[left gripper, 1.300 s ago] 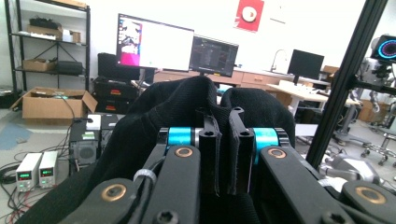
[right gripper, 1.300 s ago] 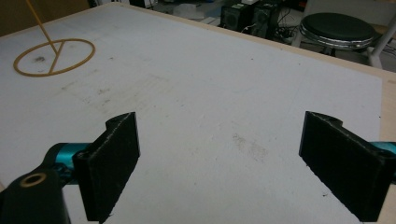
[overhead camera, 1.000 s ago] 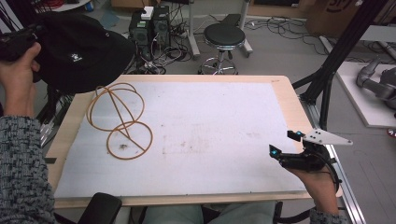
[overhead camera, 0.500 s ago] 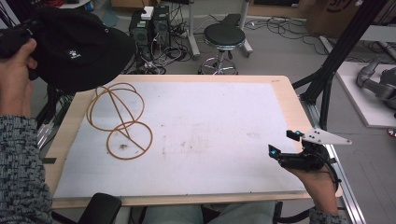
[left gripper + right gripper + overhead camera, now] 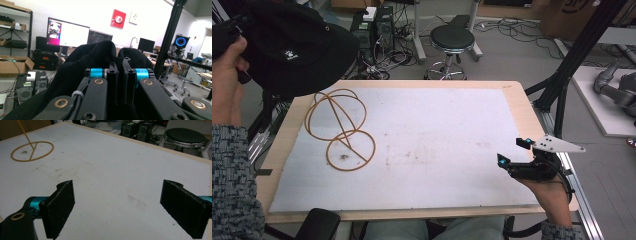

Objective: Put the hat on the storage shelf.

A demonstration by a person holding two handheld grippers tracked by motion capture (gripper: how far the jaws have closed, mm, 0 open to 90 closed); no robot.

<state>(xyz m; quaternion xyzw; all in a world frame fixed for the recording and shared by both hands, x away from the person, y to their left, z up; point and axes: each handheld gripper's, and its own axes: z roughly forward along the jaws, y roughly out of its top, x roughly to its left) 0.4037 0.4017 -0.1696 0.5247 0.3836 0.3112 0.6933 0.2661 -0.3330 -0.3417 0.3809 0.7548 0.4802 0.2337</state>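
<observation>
High view, black hat point(image 5: 297, 47): held up at ten o'clock, above the table's point(image 5: 512, 97) far-left corner.
Left gripper point(image 5: 119, 75): jaws clamped on the hat's fabric.
Right gripper point(image 5: 516, 152): jaws apart, empty, at four o'clock.
Wire stand point(image 5: 339, 130): on the table, at nine o'clock.

Even indoor light, soft shadows, slight blur, low resolution

The black hat point(image 5: 297, 47) hides most of the left claw point(image 5: 232, 35) and the bench's point(image 5: 512, 95) far-left corner.
</observation>
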